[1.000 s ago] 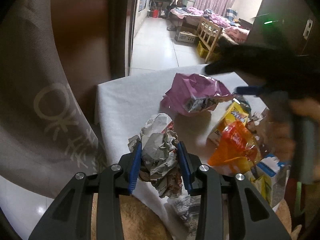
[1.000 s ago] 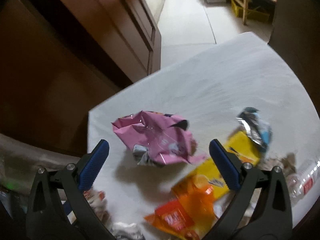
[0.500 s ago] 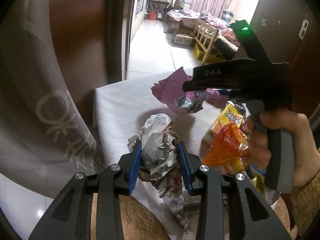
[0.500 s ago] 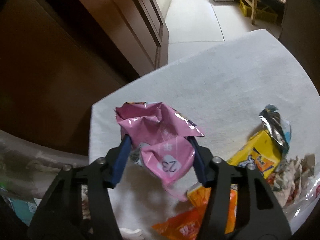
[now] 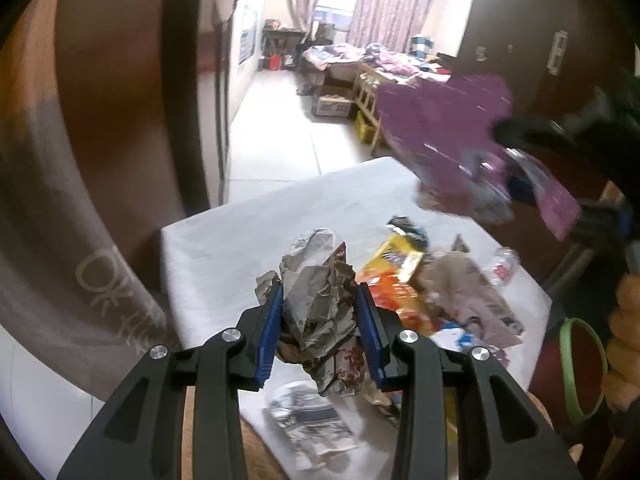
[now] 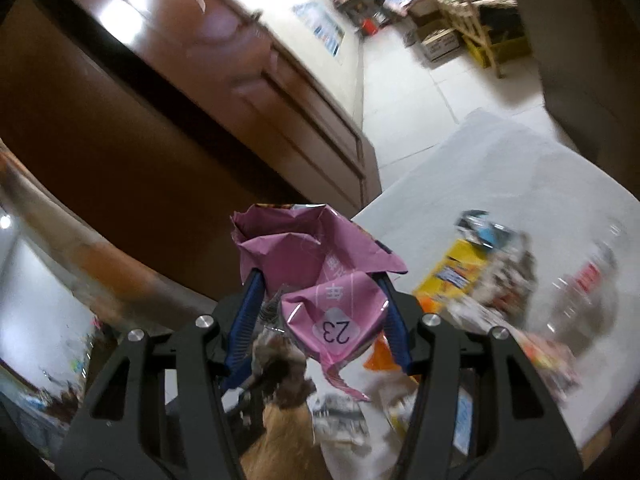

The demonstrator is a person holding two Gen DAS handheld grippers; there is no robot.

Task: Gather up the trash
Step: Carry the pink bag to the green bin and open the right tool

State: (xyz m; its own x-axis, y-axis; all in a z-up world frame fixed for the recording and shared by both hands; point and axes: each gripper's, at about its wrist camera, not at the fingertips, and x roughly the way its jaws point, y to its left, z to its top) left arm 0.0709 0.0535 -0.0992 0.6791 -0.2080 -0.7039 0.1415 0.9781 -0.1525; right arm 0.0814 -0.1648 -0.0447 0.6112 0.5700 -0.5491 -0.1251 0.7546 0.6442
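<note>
My left gripper (image 5: 318, 300) is shut on a crumpled grey paper wad (image 5: 320, 304), held above the white table (image 5: 224, 240). My right gripper (image 6: 318, 284) is shut on a crumpled pink wrapper (image 6: 320, 256) marked 23, lifted off the table. In the left wrist view that pink wrapper (image 5: 448, 140) hangs blurred at the upper right, with the right gripper's black body behind it. On the table lie a yellow packet (image 5: 396, 258), an orange wrapper (image 5: 390, 298), a flattened brown paper (image 5: 464, 288) and a small plastic bottle (image 5: 504, 264).
A grey sack with white lettering (image 5: 68, 264) hangs at the left of the table. A green-rimmed bin (image 5: 582, 372) stands at the table's right edge beside a person's hand (image 5: 628, 320). A brown wooden cabinet (image 6: 200, 92) stands beyond the table. More wrappers (image 5: 312, 420) lie near the front.
My right gripper closed on the pink wrapper and lifted it up and to the right off the table. My left gripper rose a little with the paper wad still in it.
</note>
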